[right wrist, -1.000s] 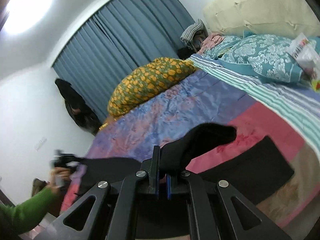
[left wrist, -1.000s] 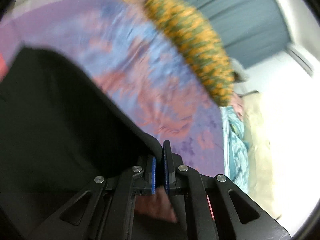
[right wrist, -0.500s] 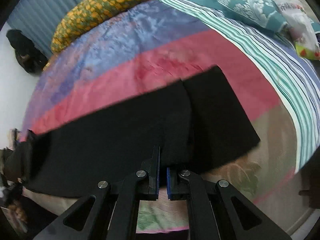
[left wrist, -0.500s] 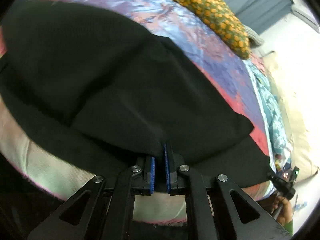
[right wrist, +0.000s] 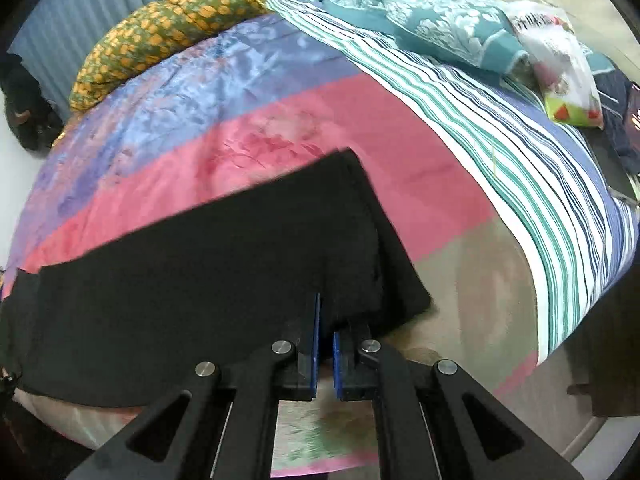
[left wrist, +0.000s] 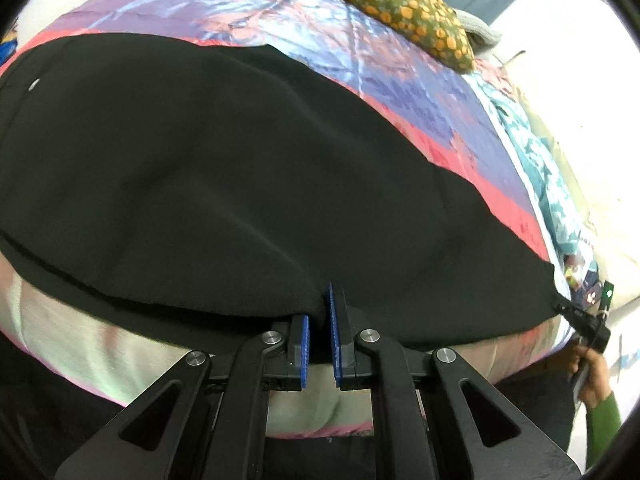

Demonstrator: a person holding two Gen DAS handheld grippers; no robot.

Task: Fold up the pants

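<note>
Pants (left wrist: 224, 176): black, matte, soft and limp, spread flat across the near part of the bed (right wrist: 452, 184), draping with its curve. They look light and not slippery, so they should sag between two holds; edges and corners seem the best places to grip. The left hand-held gripper (left wrist: 318, 326) is clamped on the near hem. The right hand-held gripper (right wrist: 325, 334) pinches the near edge by the right-hand corner, jaws almost together on the cloth.
</note>
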